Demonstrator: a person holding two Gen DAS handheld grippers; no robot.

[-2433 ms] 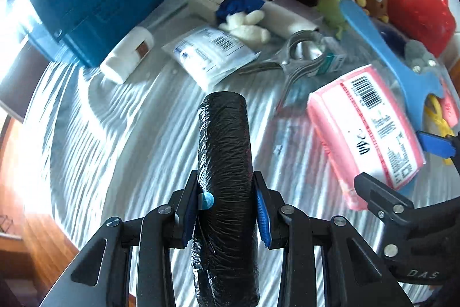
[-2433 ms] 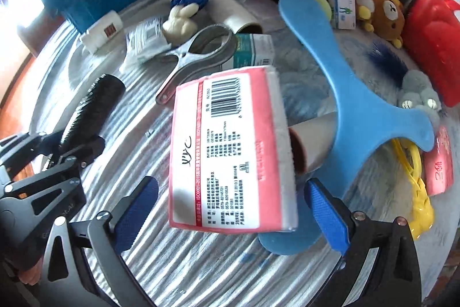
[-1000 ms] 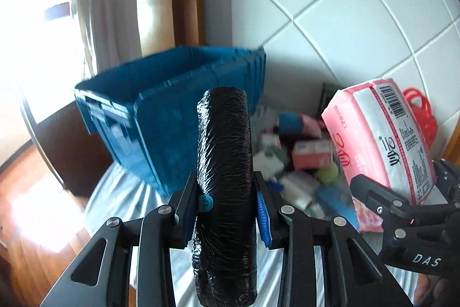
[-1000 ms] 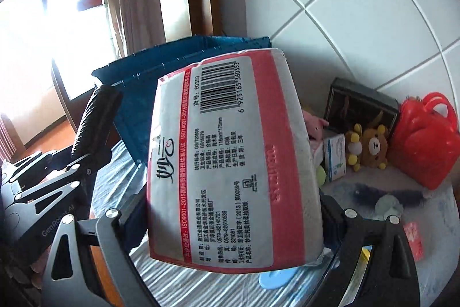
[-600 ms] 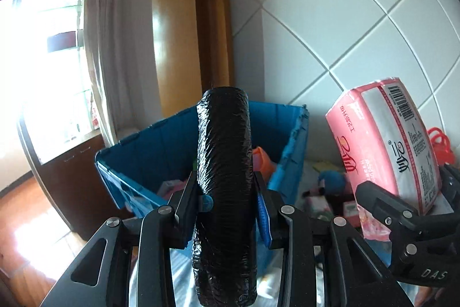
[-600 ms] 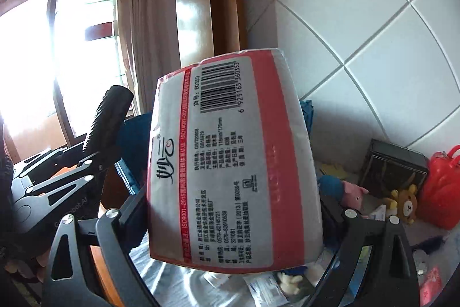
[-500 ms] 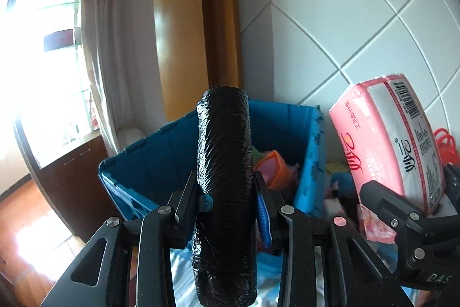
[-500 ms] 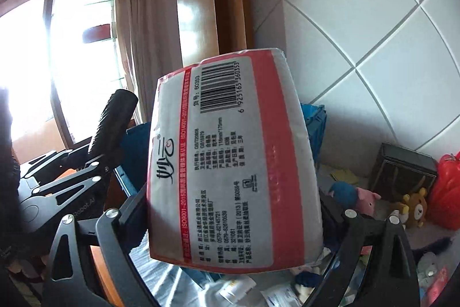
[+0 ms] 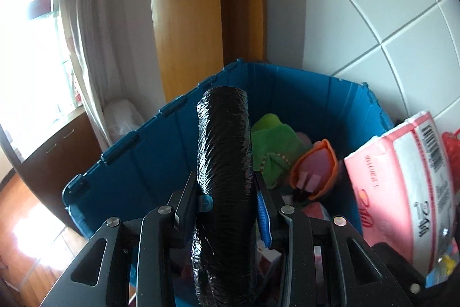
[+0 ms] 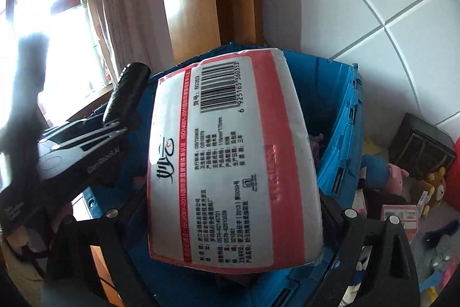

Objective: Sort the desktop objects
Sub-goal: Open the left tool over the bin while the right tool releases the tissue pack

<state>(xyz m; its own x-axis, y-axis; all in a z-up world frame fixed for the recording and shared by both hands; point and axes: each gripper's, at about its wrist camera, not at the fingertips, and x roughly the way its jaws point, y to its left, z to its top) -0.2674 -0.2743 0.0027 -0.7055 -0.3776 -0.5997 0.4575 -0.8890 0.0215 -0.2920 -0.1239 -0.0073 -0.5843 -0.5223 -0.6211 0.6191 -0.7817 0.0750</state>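
Over the blue crate (image 9: pixel 161 163), grippers clamp black roll (image 9: pixel 224 163) and tissue pack (image 10: pixel 230 163) — crate's contents half hidden.

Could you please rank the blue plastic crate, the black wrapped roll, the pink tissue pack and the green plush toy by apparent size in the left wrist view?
1. Blue plastic crate
2. Black wrapped roll, enlarged by nearness
3. Pink tissue pack, partly cropped
4. Green plush toy, partly hidden

Daylight floods in from the window (image 9: pixel 31 53) on the left, blown out to glare; fisheye edges bend and darken.
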